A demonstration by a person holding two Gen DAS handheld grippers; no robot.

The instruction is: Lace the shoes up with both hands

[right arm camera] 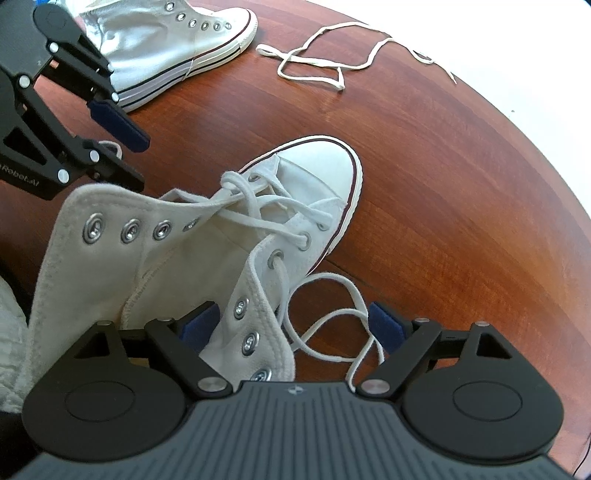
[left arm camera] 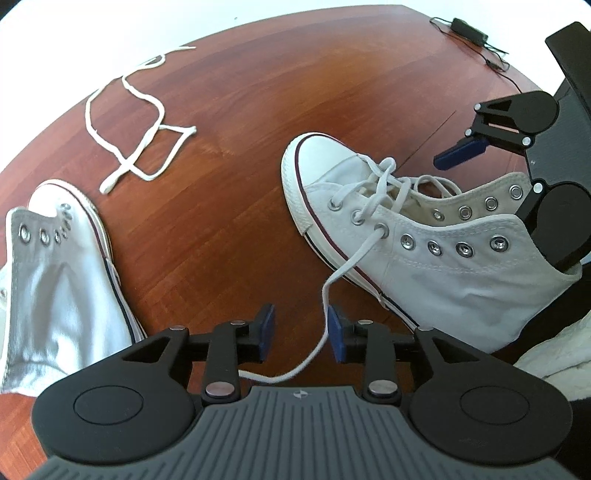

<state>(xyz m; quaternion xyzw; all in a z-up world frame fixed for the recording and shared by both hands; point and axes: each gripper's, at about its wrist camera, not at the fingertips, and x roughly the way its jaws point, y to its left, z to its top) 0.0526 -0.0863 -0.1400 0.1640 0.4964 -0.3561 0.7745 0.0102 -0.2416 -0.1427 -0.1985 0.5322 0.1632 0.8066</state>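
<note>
A white high-top sneaker (left arm camera: 424, 251) (right arm camera: 207, 258) lies on the wooden table (left arm camera: 240, 147), with only its toe-end eyelets laced. One lace end (left arm camera: 332, 280) leaves an eyelet and runs past the right pad (left arm camera: 336, 328) of my left gripper (left arm camera: 301, 332), which is open; the lace brushes that pad but is not pinched. My right gripper (right arm camera: 293, 325) is open wide astride the shoe's eyelet flap, one pad (right arm camera: 201, 325) inside the collar and the other outside. The other lace end (right arm camera: 332, 317) loops loosely between its fingers.
A second, unlaced white high-top (left arm camera: 62, 266) (right arm camera: 166, 48) lies to the left. A loose white lace (left arm camera: 129, 122) (right arm camera: 314, 62) is tangled on the table beyond it. A black cable and adapter (left arm camera: 469, 29) sit at the far edge. White fabric (left arm camera: 554, 354) is at the near edge.
</note>
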